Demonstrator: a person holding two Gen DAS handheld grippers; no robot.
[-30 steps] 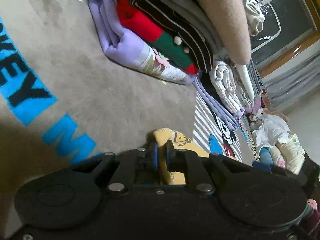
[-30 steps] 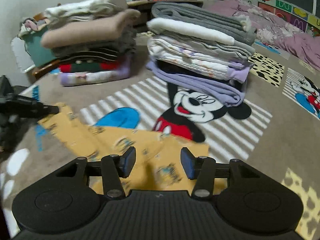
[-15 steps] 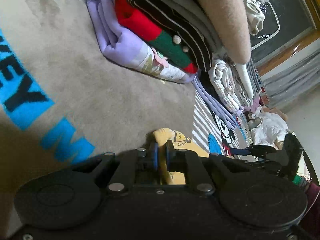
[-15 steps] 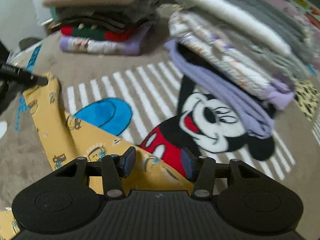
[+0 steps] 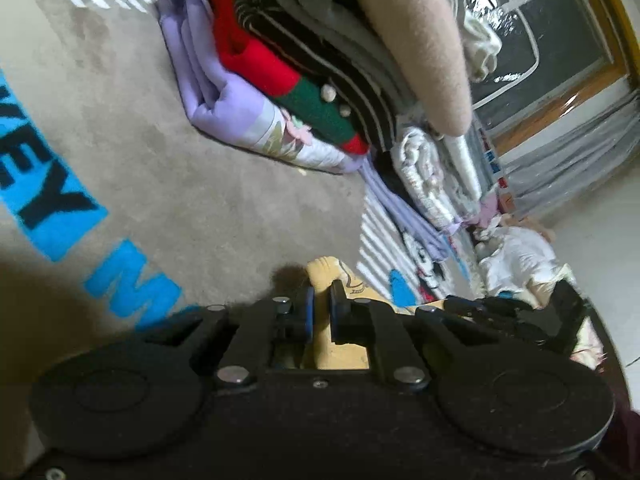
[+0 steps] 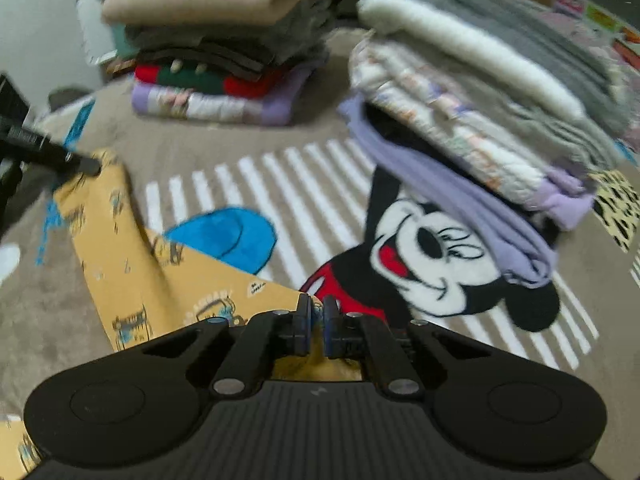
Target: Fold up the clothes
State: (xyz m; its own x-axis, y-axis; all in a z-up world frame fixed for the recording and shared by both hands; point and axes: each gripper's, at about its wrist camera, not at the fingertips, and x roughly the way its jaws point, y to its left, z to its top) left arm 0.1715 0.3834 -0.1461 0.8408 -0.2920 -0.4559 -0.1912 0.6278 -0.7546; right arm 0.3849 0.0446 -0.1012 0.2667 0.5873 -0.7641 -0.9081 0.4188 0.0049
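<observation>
Right gripper, open a second ago, now pinched on yellow garment, left gripper still clamping its end, Mickey rug beneath

- The right gripper, its fingers wide apart a second ago, has now closed on the edge of the yellow garment directly at its tips.
- It has dropped lower and nearer the cloth.
- In the left wrist view, the right gripper now appears to the right of the left gripper.
</observation>
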